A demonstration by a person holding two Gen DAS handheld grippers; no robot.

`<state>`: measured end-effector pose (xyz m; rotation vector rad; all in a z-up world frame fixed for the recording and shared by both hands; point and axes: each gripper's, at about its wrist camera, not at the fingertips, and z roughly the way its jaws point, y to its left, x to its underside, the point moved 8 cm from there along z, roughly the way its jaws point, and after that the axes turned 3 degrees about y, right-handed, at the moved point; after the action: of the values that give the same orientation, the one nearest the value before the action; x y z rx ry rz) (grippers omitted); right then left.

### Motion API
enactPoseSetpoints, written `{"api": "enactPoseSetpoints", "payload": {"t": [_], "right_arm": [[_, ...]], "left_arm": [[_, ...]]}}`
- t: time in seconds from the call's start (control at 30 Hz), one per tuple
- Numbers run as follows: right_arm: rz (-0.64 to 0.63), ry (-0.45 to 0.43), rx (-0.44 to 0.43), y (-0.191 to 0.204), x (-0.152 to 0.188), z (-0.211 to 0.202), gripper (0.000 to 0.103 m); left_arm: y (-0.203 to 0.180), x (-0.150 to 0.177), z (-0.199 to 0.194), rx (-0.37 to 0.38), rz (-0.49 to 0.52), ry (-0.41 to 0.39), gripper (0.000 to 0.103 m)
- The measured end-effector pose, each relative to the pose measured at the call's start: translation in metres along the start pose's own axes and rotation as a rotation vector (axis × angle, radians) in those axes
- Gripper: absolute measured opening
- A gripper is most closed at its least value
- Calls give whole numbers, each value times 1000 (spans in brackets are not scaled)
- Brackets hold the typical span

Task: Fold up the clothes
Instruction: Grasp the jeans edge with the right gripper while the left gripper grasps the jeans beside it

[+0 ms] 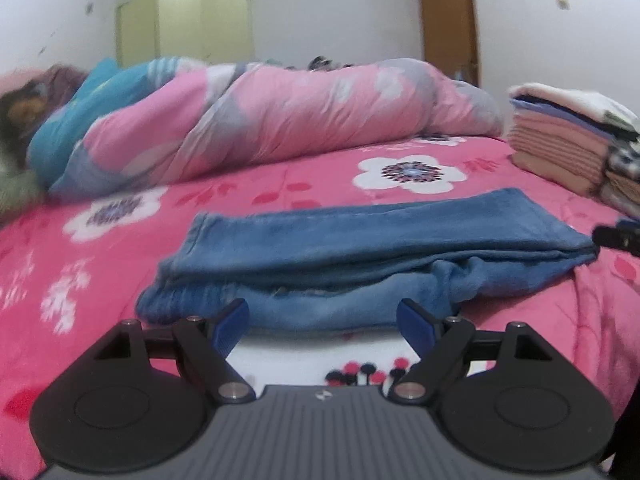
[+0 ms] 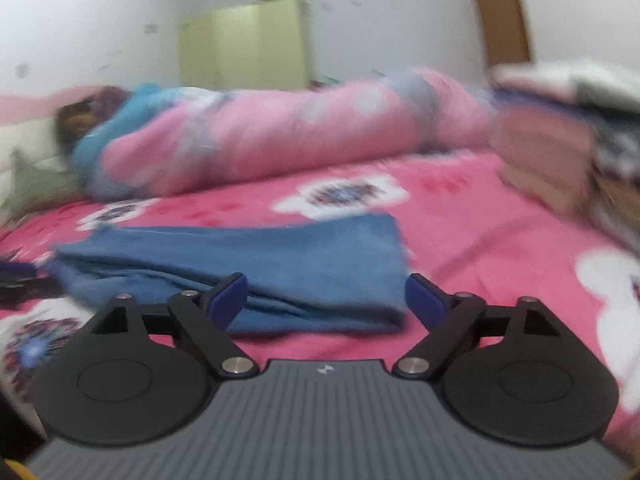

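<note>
A bed [image 1: 120, 248] fills the room, spread with a hot-pink cover printed with white flowers, and a puffy pink-and-blue quilt [image 1: 260, 120] is heaped along its far side below white walls and a pale green wardrobe [image 1: 184, 24]. On the cover, near the front edge, lies the blue garment [image 1: 360, 240], a soft, fleecy or brushed knit (what kind of garment it is cannot be told). It is already doubled into a long flat band of several layers, the edges roughly aligned, with a lower layer bulging out along the near side. To the right stands a stack of folded clothes [image 1: 560, 140], ribbed salmon, lavender and cream pieces squared into a neat pile. The left gripper [image 1: 324, 320] has its jaws wide and empty, just short of the garment's near edge; the right gripper [image 2: 326, 300] likewise stands wide and empty at the garment's right end. My judgement: this piece is folded at least partway, and either wants another fold across or is ready for the pile.
</note>
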<state>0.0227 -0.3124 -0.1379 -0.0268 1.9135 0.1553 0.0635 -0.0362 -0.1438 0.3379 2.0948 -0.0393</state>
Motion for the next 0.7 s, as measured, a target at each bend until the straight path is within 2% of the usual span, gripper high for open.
{"api": "enactPoseSetpoints", "payload": {"t": [0.1,0.13,0.3,0.33,0.37,0.43,0.53,0.6,0.67,0.7], "right_arm": [[-182,20,-85,45,-2,8,66],[-260,35,-109,61,1,13,57],[-596,99,-184,117,21,43,45],[-643,107,-180,123,24,47,37],[-691,115,-176,129,28,51,21],[-720,125,-130,125,27,53,1],[-707,136,-94,109,21,46,0],[-761,186,9,88,30,58,0],[-711,226,5,69,35,63,0],[-691,219,-13,69,30,55,0]], "left_arm": [[-3,-3,14,-1,23,9,82],[-4,-3,18,-1,31,12,81],[-8,-8,42,-2,69,26,76],[-8,-7,46,-3,71,33,76],[-7,-5,49,-7,71,37,76],[-4,-3,52,-7,65,37,76],[-2,-1,54,3,60,38,76],[-2,1,54,5,75,36,76],[-3,2,54,6,87,31,76],[-3,2,54,7,88,29,76]]}}
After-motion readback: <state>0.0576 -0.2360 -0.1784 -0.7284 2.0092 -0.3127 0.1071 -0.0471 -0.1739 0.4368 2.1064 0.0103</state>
